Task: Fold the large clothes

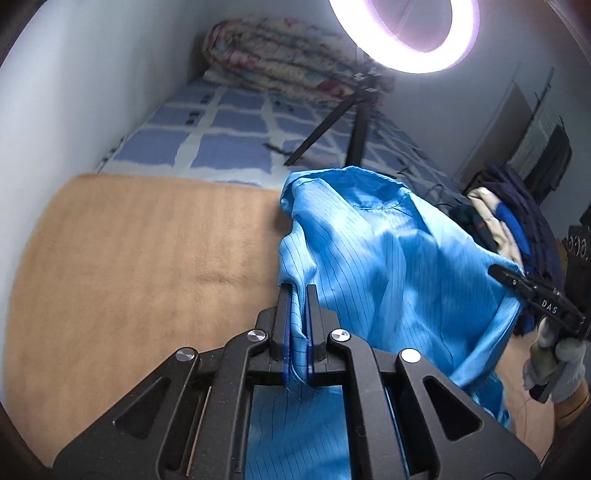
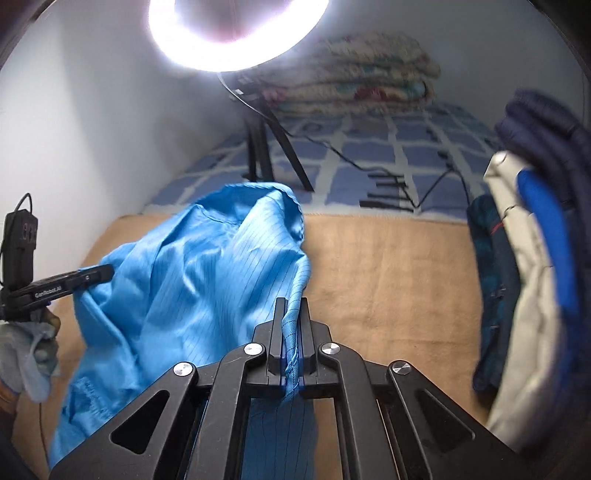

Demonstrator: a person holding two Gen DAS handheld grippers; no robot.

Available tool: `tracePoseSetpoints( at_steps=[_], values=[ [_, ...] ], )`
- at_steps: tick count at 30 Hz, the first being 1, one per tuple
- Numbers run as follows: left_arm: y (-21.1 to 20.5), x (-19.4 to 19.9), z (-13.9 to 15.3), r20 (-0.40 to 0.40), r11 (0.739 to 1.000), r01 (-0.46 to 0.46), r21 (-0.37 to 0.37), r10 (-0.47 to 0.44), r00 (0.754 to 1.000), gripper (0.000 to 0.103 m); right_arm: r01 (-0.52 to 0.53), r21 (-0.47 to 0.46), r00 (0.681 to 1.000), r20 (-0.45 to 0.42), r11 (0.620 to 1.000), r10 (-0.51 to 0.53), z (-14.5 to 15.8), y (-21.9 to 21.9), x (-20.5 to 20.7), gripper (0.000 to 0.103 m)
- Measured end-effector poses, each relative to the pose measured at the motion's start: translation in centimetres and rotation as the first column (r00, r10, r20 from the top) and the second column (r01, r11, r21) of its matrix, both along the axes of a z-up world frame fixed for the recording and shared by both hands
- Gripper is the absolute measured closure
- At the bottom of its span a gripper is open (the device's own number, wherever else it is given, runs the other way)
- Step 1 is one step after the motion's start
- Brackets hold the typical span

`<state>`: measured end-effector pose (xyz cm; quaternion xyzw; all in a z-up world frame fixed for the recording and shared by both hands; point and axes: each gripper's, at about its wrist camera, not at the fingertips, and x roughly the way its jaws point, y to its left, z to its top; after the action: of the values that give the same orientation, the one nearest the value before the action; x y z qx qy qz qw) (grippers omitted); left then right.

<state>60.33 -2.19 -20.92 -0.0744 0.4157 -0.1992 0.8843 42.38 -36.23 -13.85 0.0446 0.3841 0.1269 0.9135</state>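
Two grippers share one light-blue garment (image 1: 388, 258), each pinching a separate edge of it and holding it up above a tan blanket (image 1: 129, 266) spread on the bed.

In the left wrist view, the tan blanket fills the left side, with a white wall beyond it. The left gripper (image 1: 297, 295) sits in the middle with its jaws closed tight on a fold of the pinstriped blue fabric, which runs back between them and drapes off to the right. At the far right the right gripper (image 1: 506, 275) bites the garment's opposite edge, held by a gloved hand (image 1: 554, 354).

In the right wrist view, the left gripper (image 2: 107, 273) appears at the far left, clamped on the cloth, its gloved hand (image 2: 29, 354) below it. The garment hangs in loose folds across the middle, and the right gripper (image 2: 293, 306) has its jaws shut on a bunched hem. To the right stands a pile of dark and cream clothes (image 2: 528, 258). Behind, a ring light (image 2: 236, 33) on a tripod stands on a blue checked sheet (image 2: 369, 155), with a folded floral quilt (image 2: 362, 77) against the wall.
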Motion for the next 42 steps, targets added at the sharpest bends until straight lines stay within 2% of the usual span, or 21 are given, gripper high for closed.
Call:
tracePoseSetpoints(
  at_steps=[7,11,18,23,27,31,32,34,35,36,39,42],
  values=[
    [0.7,-7.0,2.6,0.058,0.999,0.035,-0.008,-0.034,0.998,0.100,-0.052,-0.011,0.997,0.052,0.999,0.053,3.0,0.9,-6.4,0.101],
    [1.4,-11.7,3.0,0.070,0.999,0.048,0.006,-0.048,0.996,0.100,-0.081,-0.045,0.995,0.052,0.996,0.084,3.0,1.1,-10.2,0.101],
    [2.4,-19.1,1.2,0.035,0.995,0.089,0.039,-0.091,0.995,0.100,-0.132,-0.084,0.991,-0.032,0.988,0.129,-0.7,1.6,-17.7,0.101],
    [2.5,-23.1,-1.8,-0.028,0.991,0.113,0.066,-0.112,0.993,0.100,-0.140,-0.073,0.984,-0.122,0.987,0.131,-4.3,2.0,-20.8,0.101],
    [2.2,-25.1,-3.5,-0.073,0.985,0.141,0.099,-0.134,0.988,0.100,-0.158,-0.074,0.977,-0.157,0.985,0.145,-5.0,2.3,-21.5,0.098],
    [2.3,-25.8,-2.8,-0.061,0.982,0.160,0.104,-0.154,0.986,0.100,-0.174,0.018,0.970,-0.167,0.985,0.174,-2.7,1.0,-21.1,0.093],
    [2.3,-25.8,-2.6,-0.058,0.981,0.161,0.105,-0.156,0.986,0.100,-0.180,0.058,0.969,-0.159,0.982,0.187,-2.0,0.6,-20.9,0.086],
    [2.3,-25.6,-2.5,-0.057,0.981,0.165,0.103,-0.160,0.986,0.100,-0.167,0.123,0.976,-0.121,0.978,0.181,-0.4,-0.4,-19.8,0.064],
    [2.3,-25.5,-2.5,-0.057,0.981,0.166,0.103,-0.160,0.985,0.100,-0.141,0.153,0.980,-0.115,0.978,0.159,0.1,-0.9,-18.7,0.048],
    [2.3,-25.4,-2.6,-0.059,0.981,0.166,0.104,-0.161,0.985,0.100,-0.121,0.195,0.983,-0.116,0.973,0.145,0.3,-1.3,-17.7,0.044],
    [2.1,-25.3,-3.0,-0.061,0.979,0.172,0.113,-0.166,0.984,0.100,-0.056,0.295,0.984,-0.146,0.954,0.103,0.3,-1.4,-14.6,0.044],
    [2.0,-25.2,-3.2,-0.064,0.978,0.176,0.113,-0.170,0.983,0.100,-0.016,0.378,0.962,-0.246,0.925,0.117,-1.9,-0.8,-10.7,0.044]
  ],
)
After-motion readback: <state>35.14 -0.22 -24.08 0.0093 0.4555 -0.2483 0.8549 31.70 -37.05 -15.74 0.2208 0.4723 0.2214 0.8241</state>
